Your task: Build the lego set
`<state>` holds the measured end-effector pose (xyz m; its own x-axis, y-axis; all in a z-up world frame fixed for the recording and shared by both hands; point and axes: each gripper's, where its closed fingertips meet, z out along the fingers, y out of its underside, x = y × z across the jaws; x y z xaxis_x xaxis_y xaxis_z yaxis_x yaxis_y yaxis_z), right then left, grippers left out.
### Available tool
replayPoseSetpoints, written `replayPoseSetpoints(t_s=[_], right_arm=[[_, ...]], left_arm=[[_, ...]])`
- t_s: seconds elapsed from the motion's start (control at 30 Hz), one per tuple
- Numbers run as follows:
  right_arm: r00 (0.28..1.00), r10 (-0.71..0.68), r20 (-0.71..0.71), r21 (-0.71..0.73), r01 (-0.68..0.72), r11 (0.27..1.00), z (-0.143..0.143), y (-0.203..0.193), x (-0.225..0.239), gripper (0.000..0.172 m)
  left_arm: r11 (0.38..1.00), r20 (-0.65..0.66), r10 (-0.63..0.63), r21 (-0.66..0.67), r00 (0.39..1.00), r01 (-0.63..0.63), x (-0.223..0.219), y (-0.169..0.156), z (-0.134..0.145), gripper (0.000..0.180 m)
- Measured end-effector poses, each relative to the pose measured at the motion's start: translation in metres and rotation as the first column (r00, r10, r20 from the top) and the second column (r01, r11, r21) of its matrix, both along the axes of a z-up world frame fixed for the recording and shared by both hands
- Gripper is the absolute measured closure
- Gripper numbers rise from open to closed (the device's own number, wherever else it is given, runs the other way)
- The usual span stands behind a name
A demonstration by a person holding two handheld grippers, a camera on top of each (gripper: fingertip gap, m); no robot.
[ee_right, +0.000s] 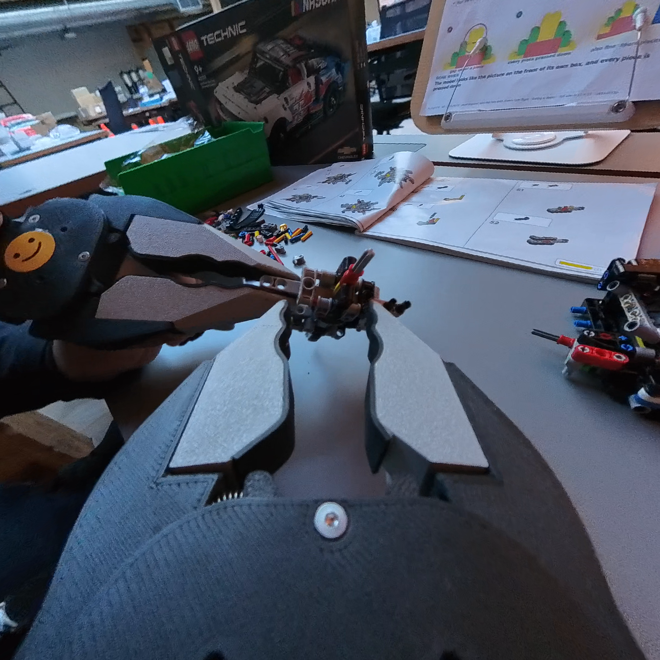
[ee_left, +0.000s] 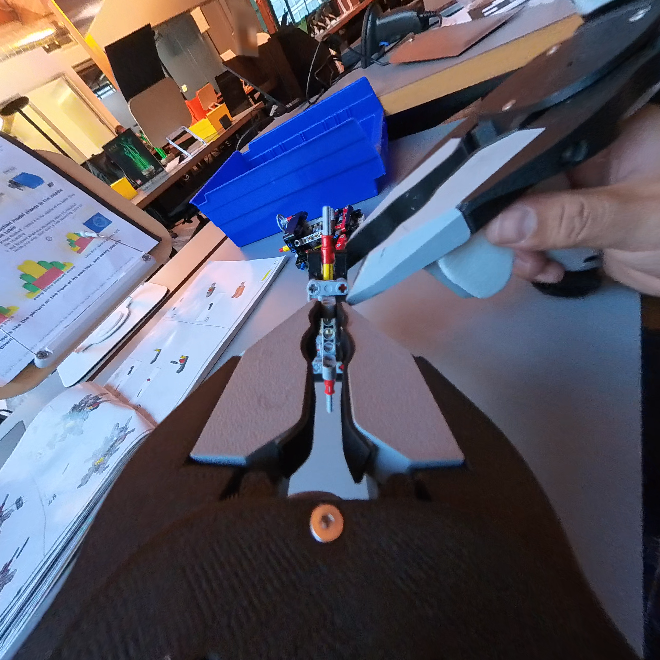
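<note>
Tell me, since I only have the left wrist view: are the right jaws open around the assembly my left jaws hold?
Observer: Yes. The right gripper stands open, with one fingertip on each side of the dark end of the small assembly. I cannot tell whether its pads touch it.
Operator: Where are the spare parts?
Observer: A pile of loose pieces lies on the table beyond the left gripper, in front of a green bin.
Operator: Anything next to that bin?
Observer: A dark kit box with a picture of a car stands upright beside it.
</note>
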<state>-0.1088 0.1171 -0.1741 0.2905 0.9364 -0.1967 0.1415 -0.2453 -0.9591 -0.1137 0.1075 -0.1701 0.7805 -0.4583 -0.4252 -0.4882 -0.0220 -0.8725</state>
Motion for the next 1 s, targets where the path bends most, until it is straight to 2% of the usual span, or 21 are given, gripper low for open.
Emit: replayPoseSetpoints(t_s=[0.27, 0.37, 0.6, 0.73, 0.8, 0.9, 1.0], right_arm=[[0.999, 0.002, -0.045, -0.042, -0.004, 0.999, 0.001, 0.001, -0.006, 0.139], [0.999, 0.031, -0.034, -0.044, -0.032, 0.999, -0.001, -0.003, -0.008, 0.144], [0.997, 0.078, -0.002, -0.027, -0.078, 0.997, -0.002, -0.004, -0.011, 0.144], [0.992, 0.125, 0.009, -0.012, -0.125, 0.992, -0.001, -0.005, -0.012, 0.145], [0.986, 0.165, 0.016, 0.002, -0.165, 0.986, 0.001, -0.006, -0.012, 0.145], [0.966, 0.26, 0.014, 0.029, -0.26, 0.965, 0.006, -0.011, -0.012, 0.145], [0.928, 0.372, 0.013, 0.033, -0.372, 0.928, 0.01, -0.017, -0.014, 0.145]], left_arm=[[0.999, 0.054, 0.034, -0.005, 0.998, -0.034, -0.003, -0.002, -0.002, 0.175], [0.999, 0.071, 0.037, -0.016, 0.997, -0.036, -0.004, -0.003, -0.003, 0.175], [0.999, 0.098, 0.028, -0.048, 0.995, -0.023, -0.007, -0.005, -0.007, 0.174], [0.995, 0.085, -0.046, -0.087, 0.995, 0.054, -0.002, -0.013, -0.008, 0.161], [0.984, 0.084, -0.135, -0.109, 0.987, 0.144, -0.001, -0.021, -0.005, 0.159], [0.922, 0.104, -0.315, -0.201, 0.943, 0.33, -0.006, -0.033, 0.004, 0.159], [0.858, 0.134, -0.351, -0.351, 0.927, 0.375, -0.026, -0.02, -0.001, 0.145]])
